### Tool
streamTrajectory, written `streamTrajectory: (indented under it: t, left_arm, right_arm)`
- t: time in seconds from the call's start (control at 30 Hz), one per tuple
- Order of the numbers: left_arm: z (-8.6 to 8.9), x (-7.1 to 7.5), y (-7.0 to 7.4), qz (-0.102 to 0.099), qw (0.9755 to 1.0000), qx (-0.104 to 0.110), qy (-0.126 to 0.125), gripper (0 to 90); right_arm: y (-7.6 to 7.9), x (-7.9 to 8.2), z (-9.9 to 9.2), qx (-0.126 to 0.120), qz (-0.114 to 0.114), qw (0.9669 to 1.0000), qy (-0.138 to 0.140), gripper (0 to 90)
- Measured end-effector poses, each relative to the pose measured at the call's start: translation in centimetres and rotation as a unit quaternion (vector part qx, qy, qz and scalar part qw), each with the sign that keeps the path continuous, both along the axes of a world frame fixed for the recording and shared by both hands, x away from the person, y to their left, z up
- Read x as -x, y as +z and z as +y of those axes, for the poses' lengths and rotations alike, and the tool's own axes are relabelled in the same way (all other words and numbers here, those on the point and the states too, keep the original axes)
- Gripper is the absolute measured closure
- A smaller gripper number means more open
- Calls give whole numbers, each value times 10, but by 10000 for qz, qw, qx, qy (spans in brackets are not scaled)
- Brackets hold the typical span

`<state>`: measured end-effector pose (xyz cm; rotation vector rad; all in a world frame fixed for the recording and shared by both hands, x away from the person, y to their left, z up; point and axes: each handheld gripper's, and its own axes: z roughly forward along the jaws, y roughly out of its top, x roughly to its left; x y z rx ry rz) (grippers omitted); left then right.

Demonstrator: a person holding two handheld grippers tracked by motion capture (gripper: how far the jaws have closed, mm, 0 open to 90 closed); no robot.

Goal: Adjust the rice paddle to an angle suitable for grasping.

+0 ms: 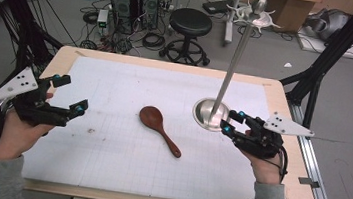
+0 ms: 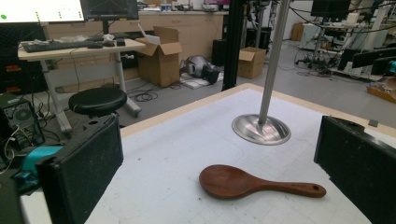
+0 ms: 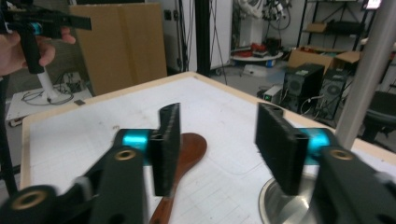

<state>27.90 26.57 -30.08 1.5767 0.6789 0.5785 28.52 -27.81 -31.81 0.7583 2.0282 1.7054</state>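
Note:
A dark wooden spoon point(image 1: 159, 122) lies flat in the middle of the white mat, bowl to the far left and handle toward the near right. To its right stands a metal stand point(image 1: 210, 114), a round base with a tall pole. My left gripper point(image 1: 72, 93) hovers at the left of the mat, held in a hand, jaws wide open and empty. In the left gripper view the spoon point(image 2: 252, 183) lies ahead between the jaws. My right gripper point(image 1: 229, 121) is open beside the stand's base. The right gripper view has the spoon point(image 3: 189, 149) beyond the empty gap.
The mat lies on a wooden table point(image 1: 285, 99) with a raised rim. The stand's pole point(image 3: 369, 70) rises close on the right of the right gripper view, its base point(image 3: 278, 205) just under that jaw. A black stool point(image 1: 190, 23) and computer towers stand on the floor behind.

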Motion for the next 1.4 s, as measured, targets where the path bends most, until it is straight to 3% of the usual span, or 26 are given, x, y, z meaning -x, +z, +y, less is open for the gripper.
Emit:
streamTrajectory:
  t: [0.37,0.57,0.97,1.1,1.4]
  left_arm:
    - [2,2,-5,99,9999,-69,71,17]
    - [3,2,-5,105,9999,-41,88,17]
    - [4,3,-7,147,9999,-41,46,17]
    - [6,4,-7,164,9998,-48,59,17]
    - [7,4,-8,180,9998,-35,54,17]
  right_arm:
    - [-8,-11,17,119,75,9996,234,820]
    - [-12,-16,20,181,224,9993,255,890]
    - [-16,-19,39,357,257,9980,448,891]
    - [-21,-27,53,359,372,9968,605,891]
    - [-28,-39,78,414,515,9955,675,892]
